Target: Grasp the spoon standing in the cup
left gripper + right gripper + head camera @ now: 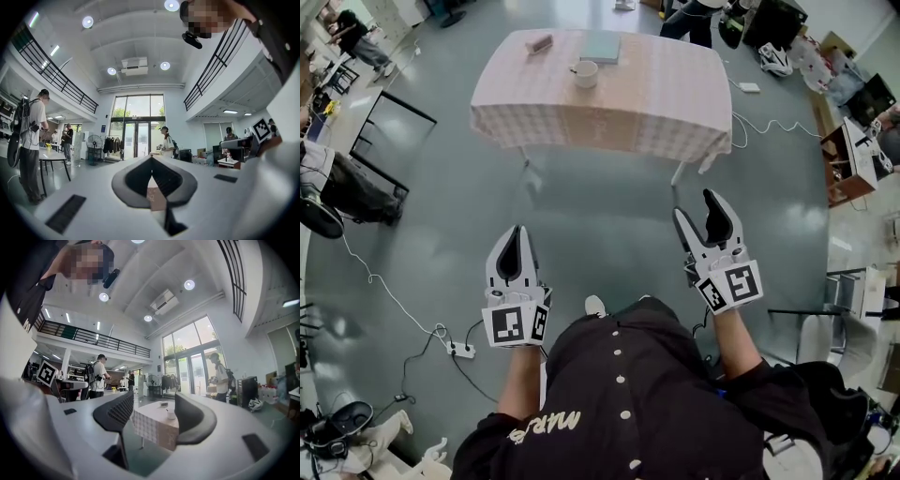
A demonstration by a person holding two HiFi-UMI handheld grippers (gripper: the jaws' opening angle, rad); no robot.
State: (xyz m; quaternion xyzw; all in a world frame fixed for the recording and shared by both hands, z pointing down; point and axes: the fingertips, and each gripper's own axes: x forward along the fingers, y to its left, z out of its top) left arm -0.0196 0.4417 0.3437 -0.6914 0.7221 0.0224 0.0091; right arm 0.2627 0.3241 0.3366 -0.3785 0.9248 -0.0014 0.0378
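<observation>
A tipped cup (585, 73) is judged the main risk. It stands alone near the far edge of the cloth-covered table (675, 103), just beside a book (601, 47). A jaw brought in too low or off line could strike its rim before the spoon is reached. The spoon itself is too small to be made out from here, so its lean cannot be judged. A thin handle could also be pinched off centre and slip, or be dragged sideways against the rim until the cup is pulled over. A cable (394, 300) is seen trailing across the floor (600, 197) on the left, where it could be caught underfoot if the approach drifts that way. Both grippers are held level in front of the body and pointed at the table, well apart from it, with open floor between. The left gripper (517, 232) is shown with its jaws pressed together on nothing, so the cup could not be steadied by it as it stands. The right gripper (695, 206) is held with its jaws spread wide and empty. In its own view the cup (171, 414) and table (154, 430) are framed between them in the distance.
</observation>
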